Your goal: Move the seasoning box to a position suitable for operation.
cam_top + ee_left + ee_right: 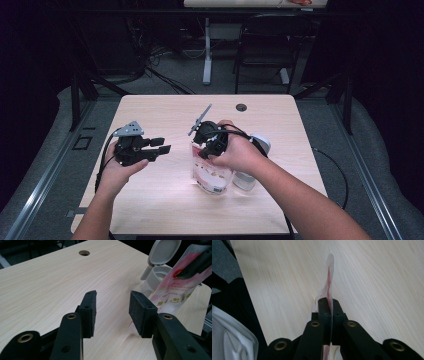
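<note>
Currently pinching the top edge of a red-and-white printed plastic pouch (212, 172) between the tightly closed jaws of the right gripper (209, 150), with the pouch standing upright near the middle of the pale wood-grain table (165, 200) and its base resting on the tabletop. Showing, in the right gripper view, the thin film of the pouch (329, 280) running edge-on between the pressed black pads of the right gripper (328, 307), a red streak visible along it. Hovering to the left of the pouch in the high view, well apart from it, with the left gripper (159, 145) pointing toward it and its grey three-cornered plate on top. Standing about half open, the left gripper (112, 310) with nothing between its pads (140, 312), the pouch (175, 290) lying beyond them to the right in its own view, untouched. Standing just behind and beside the pouch, a light grey round plastic container (156, 277) with its hinged flip lid (163, 251) raised open. Sitting just right of the pouch in the high view, the same container (252, 162), partly hidden by the person's right hand (240, 155). Lying near the far edge of the table, a small round cable hole (241, 107).
</note>
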Tool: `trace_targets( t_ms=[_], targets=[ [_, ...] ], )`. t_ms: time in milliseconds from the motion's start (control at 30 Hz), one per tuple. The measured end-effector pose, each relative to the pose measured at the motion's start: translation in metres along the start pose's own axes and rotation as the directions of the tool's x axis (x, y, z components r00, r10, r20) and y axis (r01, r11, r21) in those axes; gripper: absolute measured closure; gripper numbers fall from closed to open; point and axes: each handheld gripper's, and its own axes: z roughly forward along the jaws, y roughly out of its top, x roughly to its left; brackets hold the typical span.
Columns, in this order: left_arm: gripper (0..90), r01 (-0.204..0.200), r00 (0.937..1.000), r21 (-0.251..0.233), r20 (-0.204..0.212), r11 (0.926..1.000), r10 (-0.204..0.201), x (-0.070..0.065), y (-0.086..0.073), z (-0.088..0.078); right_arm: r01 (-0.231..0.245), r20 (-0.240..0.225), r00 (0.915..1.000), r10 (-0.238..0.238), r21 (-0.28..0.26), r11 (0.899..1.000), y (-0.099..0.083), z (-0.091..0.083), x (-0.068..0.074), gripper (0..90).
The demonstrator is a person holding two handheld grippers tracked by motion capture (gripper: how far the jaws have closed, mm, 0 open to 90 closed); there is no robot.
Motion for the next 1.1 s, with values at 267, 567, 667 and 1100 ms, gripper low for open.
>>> trace_targets(
  t_ms=[267,567,667,1100],
  targets=[
    [51.6,-0.013,0.9996,0.007,0.023,0.9999,0.013,-0.002,-0.002,0.007,0.005,-0.009,0.9999,-0.006,-0.018,1.000,-0.003,-0.006,0.000,90.0],
    [50.1,-0.029,0.9985,0.022,0.047,0.9993,0.028,-0.007,-0.004,0.017,0.023,-0.016,0.9996,-0.024,-0.043,0.999,-0.004,-0.023,0.000,90.0],
    [49.5,-0.035,0.9979,0.022,0.055,0.9991,0.034,-0.008,-0.004,0.019,0.029,-0.012,0.9995,-0.030,-0.050,0.998,-0.005,-0.028,0.000,90.0],
    [46.1,-0.058,0.9822,-0.001,0.179,0.9983,0.057,-0.018,-0.005,0.030,0.063,-0.015,0.9978,-0.064,-0.065,0.996,-0.007,-0.047,0.000,90.0]
  ],
)
